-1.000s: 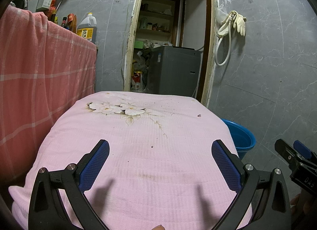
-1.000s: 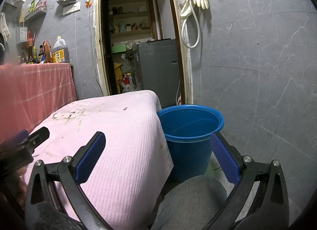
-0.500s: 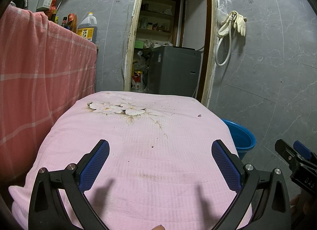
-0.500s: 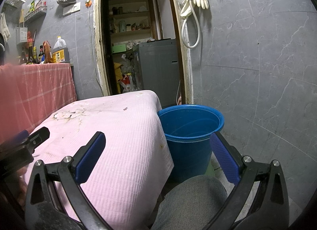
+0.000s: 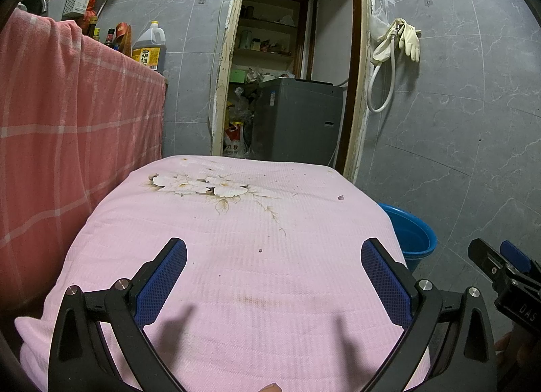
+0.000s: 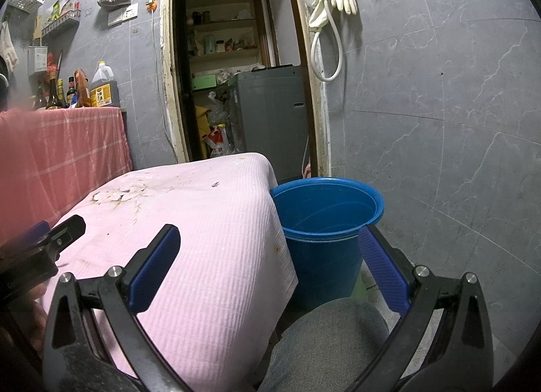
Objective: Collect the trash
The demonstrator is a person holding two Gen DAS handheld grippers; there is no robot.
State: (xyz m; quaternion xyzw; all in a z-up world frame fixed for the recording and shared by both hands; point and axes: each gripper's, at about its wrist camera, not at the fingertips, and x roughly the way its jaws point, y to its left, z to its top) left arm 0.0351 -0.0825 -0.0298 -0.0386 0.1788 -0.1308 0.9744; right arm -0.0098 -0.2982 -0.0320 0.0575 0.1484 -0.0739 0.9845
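A table under a pink cloth with a white flower print fills the left wrist view; it also shows in the right wrist view. Only small dark crumbs and a tiny scrap lie on it. A blue bucket stands on the floor at the table's right side, and its rim shows in the left wrist view. My left gripper is open and empty, low over the near part of the cloth. My right gripper is open and empty, over the table's right edge near the bucket.
A counter under a red checked cloth with bottles stands to the left. A doorway behind the table shows a grey appliance and shelves. Grey tiled wall is on the right. A knee in grey trousers is below my right gripper.
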